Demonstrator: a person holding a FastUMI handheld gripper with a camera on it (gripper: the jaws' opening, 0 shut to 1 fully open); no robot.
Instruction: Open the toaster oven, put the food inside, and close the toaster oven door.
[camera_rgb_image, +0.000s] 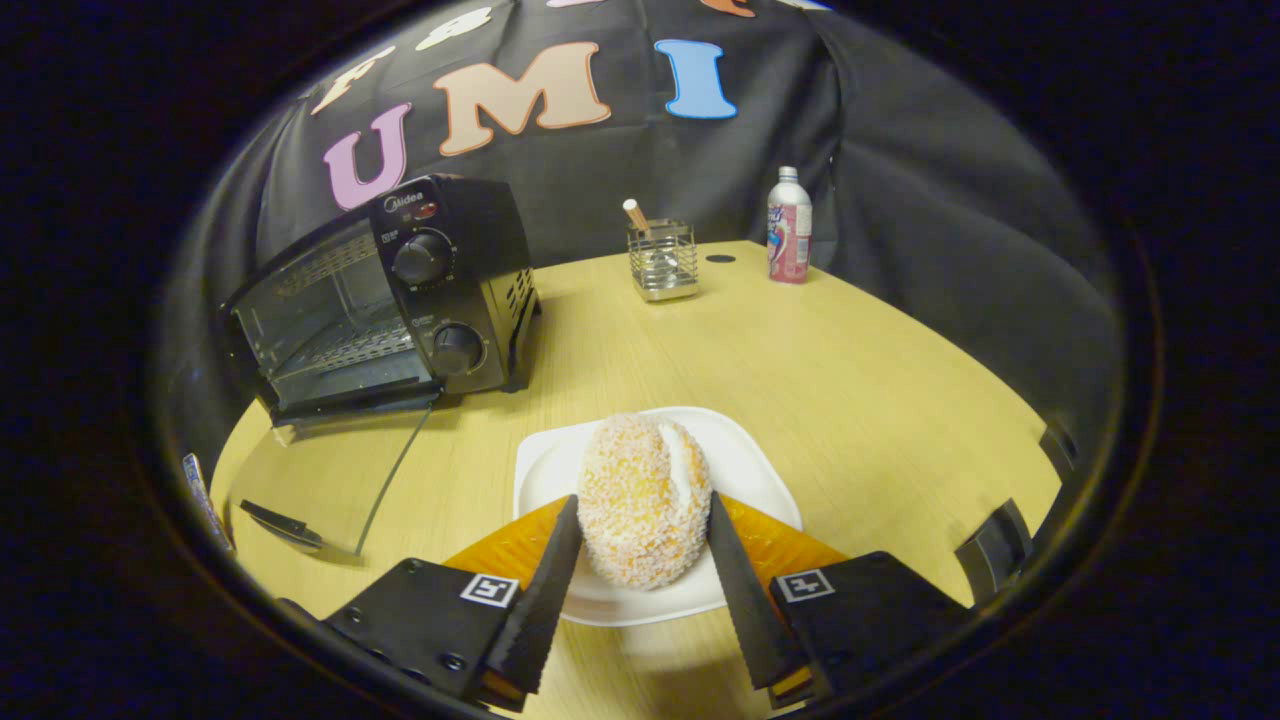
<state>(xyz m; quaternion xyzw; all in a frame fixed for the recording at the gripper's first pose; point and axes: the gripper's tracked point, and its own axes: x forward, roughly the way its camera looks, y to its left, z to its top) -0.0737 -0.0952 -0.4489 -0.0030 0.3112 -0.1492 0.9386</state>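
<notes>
A round sugar-coated bun (640, 470) with a cream-filled split sits between my two fingers, over a white plate (748, 468) on the wooden table. My gripper (642, 498) is shut on the bun, with both black serrated fingers pressed against its sides. I cannot tell whether the bun still rests on the plate. Beyond and to the left stands the black toaster oven (450, 290). Its glass door (330, 470) is folded down flat onto the table, and the door's handle (282, 525) points toward me. The wire rack (345, 350) inside the oven is bare.
A small wire holder (662, 260) with a stick in it stands at the far side of the table, and a pink-and-white bottle (789, 225) is to its right. Black clamps (992, 545) grip the table's right edge. Bare tabletop lies between the plate and the oven.
</notes>
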